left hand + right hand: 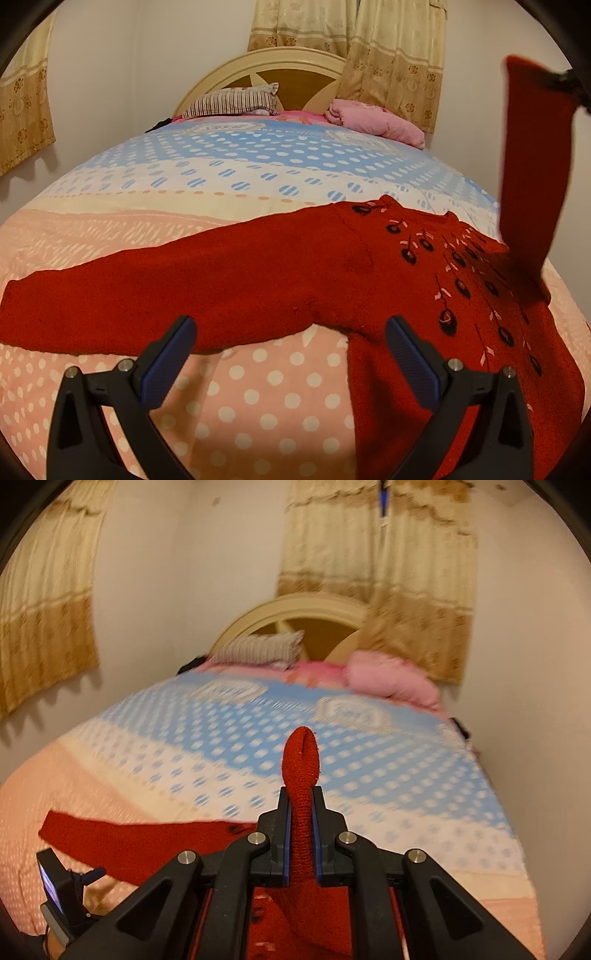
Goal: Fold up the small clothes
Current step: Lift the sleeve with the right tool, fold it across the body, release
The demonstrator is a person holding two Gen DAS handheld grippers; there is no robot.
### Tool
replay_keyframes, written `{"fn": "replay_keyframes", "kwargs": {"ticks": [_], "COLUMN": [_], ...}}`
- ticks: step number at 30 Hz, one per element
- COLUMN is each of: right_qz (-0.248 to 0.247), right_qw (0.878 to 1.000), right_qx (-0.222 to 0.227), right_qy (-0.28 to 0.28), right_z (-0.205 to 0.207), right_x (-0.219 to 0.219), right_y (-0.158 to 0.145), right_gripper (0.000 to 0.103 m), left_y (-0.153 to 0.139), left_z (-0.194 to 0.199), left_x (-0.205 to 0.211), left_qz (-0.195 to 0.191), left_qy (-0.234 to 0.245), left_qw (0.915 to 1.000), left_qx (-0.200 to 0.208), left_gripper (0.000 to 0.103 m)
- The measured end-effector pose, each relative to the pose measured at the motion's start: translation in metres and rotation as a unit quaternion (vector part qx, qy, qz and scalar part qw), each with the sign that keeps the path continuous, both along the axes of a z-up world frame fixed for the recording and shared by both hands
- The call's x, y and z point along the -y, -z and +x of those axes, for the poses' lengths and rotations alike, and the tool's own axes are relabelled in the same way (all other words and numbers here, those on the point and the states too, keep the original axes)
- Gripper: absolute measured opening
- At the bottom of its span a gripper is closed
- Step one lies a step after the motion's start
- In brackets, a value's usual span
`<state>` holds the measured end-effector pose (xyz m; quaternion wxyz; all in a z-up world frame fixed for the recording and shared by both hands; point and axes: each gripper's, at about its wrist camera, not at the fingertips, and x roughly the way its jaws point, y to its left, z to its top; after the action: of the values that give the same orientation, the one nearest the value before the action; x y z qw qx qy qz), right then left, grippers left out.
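Observation:
A red knit sweater (295, 266) with black and pink embroidery lies flat on the bed, its left sleeve (110, 299) stretched out to the left. My left gripper (291, 339) is open and empty, hovering just in front of the sweater's underarm. My right gripper (301, 805) is shut on the cuff of the right sleeve (303, 760) and holds it raised above the bed. In the left wrist view that lifted sleeve (532, 155) hangs at the right, with the right gripper's tip (565, 83) at its top.
The bed (258, 402) has a pink, cream and blue dotted cover. A striped pillow (236, 101) and a pink pillow (373, 120) lie by the headboard. Curtains hang behind. The left gripper's body (62, 890) shows at the right wrist view's lower left.

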<state>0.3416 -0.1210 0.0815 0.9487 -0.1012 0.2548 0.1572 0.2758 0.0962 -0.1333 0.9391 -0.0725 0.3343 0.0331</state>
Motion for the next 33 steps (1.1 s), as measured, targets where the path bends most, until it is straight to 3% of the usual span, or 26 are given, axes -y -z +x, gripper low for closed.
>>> {"fn": "replay_keyframes", "kwargs": {"ticks": [8, 10, 12, 15, 18, 22, 25, 29, 31, 33], "right_qz": [0.000, 0.018, 0.020, 0.052, 0.045, 0.019, 0.008, 0.077, 0.094, 0.076], "right_qw": [0.992, 0.982, 0.976, 0.971, 0.974, 0.984, 0.989, 0.980, 0.978, 0.982], "right_qx": [-0.100, -0.152, -0.185, -0.193, -0.188, -0.169, -0.148, -0.149, -0.147, -0.145], "right_qy": [-0.079, -0.112, -0.114, -0.131, -0.117, -0.059, 0.014, 0.109, 0.111, 0.095], "right_z": [0.027, 0.034, 0.035, 0.022, 0.004, -0.011, -0.007, 0.005, 0.011, 0.017], "right_x": [-0.075, -0.085, -0.084, -0.058, -0.012, 0.059, 0.117, 0.186, 0.192, 0.178], "right_y": [0.124, 0.157, 0.174, 0.175, 0.170, 0.166, 0.163, 0.161, 0.160, 0.162], "right_gripper": [0.009, 0.019, 0.038, 0.040, 0.044, 0.045, 0.046, 0.046, 0.047, 0.047], "left_y": [0.002, 0.003, 0.004, 0.005, 0.003, -0.012, -0.024, -0.020, -0.012, -0.001], "left_z": [-0.001, -0.001, -0.002, -0.002, -0.001, 0.003, 0.018, 0.049, 0.060, 0.066], "left_x": [-0.007, -0.008, -0.012, -0.016, -0.015, 0.002, 0.014, 0.036, 0.044, 0.049], "left_qz": [-0.022, -0.028, -0.036, -0.047, -0.037, 0.035, 0.067, 0.108, 0.127, 0.150], "left_qy": [-0.003, -0.004, -0.007, -0.012, -0.013, 0.004, 0.011, 0.007, 0.003, -0.007], "left_qw": [0.9997, 0.9996, 0.9993, 0.9988, 0.9990, 0.9993, 0.9977, 0.9941, 0.9917, 0.9880], "left_qx": [-0.002, -0.004, -0.005, -0.010, -0.020, -0.011, -0.001, -0.012, -0.021, -0.037], "left_gripper": [0.103, 0.103, 0.103, 0.103, 0.103, 0.103, 0.103, 0.103, 0.103, 0.103]}}
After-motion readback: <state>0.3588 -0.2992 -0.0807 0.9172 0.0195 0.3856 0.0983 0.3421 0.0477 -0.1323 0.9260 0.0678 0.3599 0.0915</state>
